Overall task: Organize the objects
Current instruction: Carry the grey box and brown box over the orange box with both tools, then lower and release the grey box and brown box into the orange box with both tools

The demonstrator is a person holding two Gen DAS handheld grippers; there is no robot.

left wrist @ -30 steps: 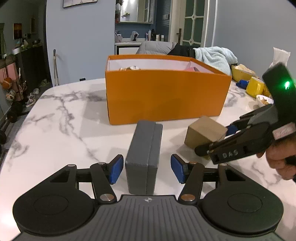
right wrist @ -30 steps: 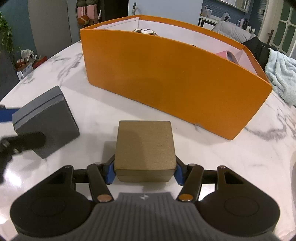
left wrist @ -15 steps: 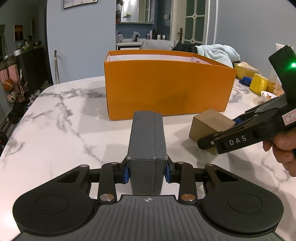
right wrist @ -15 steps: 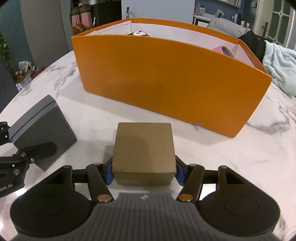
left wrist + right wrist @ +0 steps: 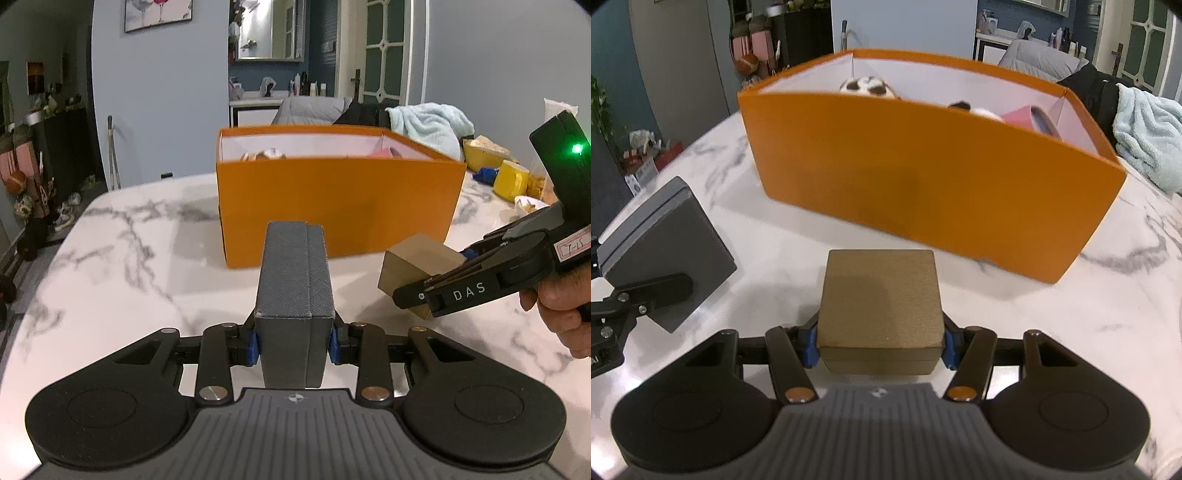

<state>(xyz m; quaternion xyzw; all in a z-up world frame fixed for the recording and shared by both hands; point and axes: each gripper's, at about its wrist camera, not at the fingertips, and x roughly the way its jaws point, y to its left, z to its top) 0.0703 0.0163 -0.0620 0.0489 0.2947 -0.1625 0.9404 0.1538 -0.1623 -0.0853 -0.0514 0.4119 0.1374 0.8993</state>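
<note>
Two boxes are gripped at once over the white marble tabletop (image 5: 122,266). The left tongs (image 5: 293,341) have just been closing, and their blue pads now press both sides of the dark grey textured rectangular box (image 5: 295,288), which stands on edge between them. The right tongs (image 5: 880,345) clamp the squat golden-brown cardboard box (image 5: 881,302), their pads against its sides. Beyond both stands the large open orange cardboard box (image 5: 923,177) with a white lining; a pink item (image 5: 1030,118) and a black-and-white patterned thing (image 5: 866,85) sit inside it.
</note>
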